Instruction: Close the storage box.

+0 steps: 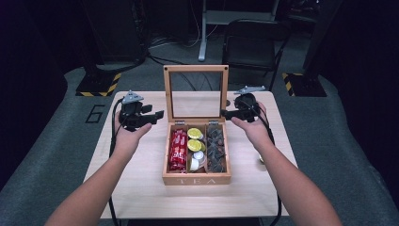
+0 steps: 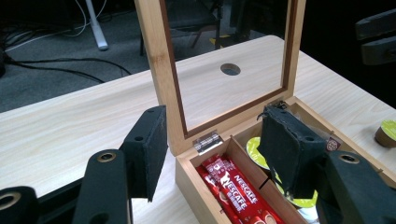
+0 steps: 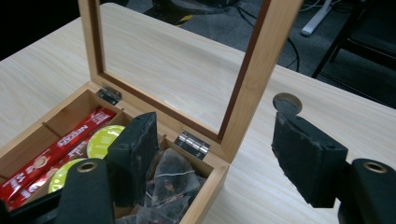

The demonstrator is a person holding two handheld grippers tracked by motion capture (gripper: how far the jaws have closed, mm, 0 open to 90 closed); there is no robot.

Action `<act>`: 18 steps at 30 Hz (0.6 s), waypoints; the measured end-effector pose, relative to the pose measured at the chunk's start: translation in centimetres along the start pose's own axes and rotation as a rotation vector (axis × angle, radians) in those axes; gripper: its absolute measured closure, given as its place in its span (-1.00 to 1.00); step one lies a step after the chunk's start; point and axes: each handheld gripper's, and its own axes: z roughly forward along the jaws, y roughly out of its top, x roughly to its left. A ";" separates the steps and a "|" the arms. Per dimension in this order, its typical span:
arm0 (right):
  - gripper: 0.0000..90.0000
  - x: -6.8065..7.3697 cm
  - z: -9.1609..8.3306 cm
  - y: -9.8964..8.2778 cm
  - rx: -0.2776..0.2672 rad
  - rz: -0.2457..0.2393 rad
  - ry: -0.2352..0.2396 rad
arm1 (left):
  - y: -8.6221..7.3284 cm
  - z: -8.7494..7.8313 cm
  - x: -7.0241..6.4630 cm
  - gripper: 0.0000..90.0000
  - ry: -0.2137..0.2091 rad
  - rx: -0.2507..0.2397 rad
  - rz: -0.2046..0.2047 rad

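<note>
Tea box [image 1: 196, 178]: wooden, "TEA" on front wall; stands mid-table, lid up. Landmark for all places below.
Lid [image 1: 196, 68]: wood frame w/ glass pane, upright on two hinges at box's rear edge.
Left gripper [image 1: 157, 115]: just left of lid's left frame post, level w/ hinge line; jaws released, nothing between pads. In left gripper view, the left gripper [image 2: 212, 151] straddles box's rear-left corner, not touching the wood.
Right gripper [image 1: 225, 113]: at lid's right frame post; jaws apart, straddling the post, pads not pressing as far as can be seen. In right gripper view, the right gripper [image 3: 217, 158] has the rear-right corner of box between jaws.
Nescafé sticks [image 1: 178, 150]: red, in box's left compartment.
Capsules [image 1: 195, 140]: yellow-green lids, centre compartment; white creamer cups [image 1: 196, 159] nearer box front, same compartment.
Tea bags [image 1: 216, 148]: dark, in clear sachets, right compartment.
Loose capsule [image 2: 387, 132]: on table, right of box.
Table [image 1: 141, 188]: light wood; round cable hole [image 2: 230, 69] behind lid.
Chair [image 1: 254, 42]: on floor beyond table, behind box.
</note>
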 end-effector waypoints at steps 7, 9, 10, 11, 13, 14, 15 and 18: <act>-0.32 -0.9 1.4 0.4 0.012 0.007 -0.015 | 0.1 -0.2 0.1 -0.07 -0.001 0.000 0.003; -0.32 -1.2 1.9 0.5 0.011 0.005 -0.016 | 0.1 -0.2 0.2 -0.08 -0.001 0.000 0.006; -0.32 -1.3 2.1 0.5 0.010 0.010 -0.016 | 0.1 -0.3 0.2 -0.08 -0.002 0.001 0.006; -0.32 -1.4 2.3 0.5 0.012 0.017 -0.018 | 0.1 -0.3 0.2 -0.07 -0.002 0.003 0.008; -0.32 -1.5 2.8 0.4 0.023 0.026 -0.024 | 0.0 -0.3 0.4 -0.07 0.003 0.005 0.006; -0.32 -1.6 3.0 0.4 0.027 0.020 -0.026 | 0.0 -0.3 0.4 -0.07 0.005 0.004 0.002; -0.32 -1.7 3.2 0.4 0.031 0.025 -0.028 | 0.0 -0.3 0.4 -0.07 0.005 0.004 0.002; -0.32 -1.8 3.8 0.4 0.033 0.037 -0.030 | 0.0 -0.6 0.6 -0.07 0.007 -0.003 -0.005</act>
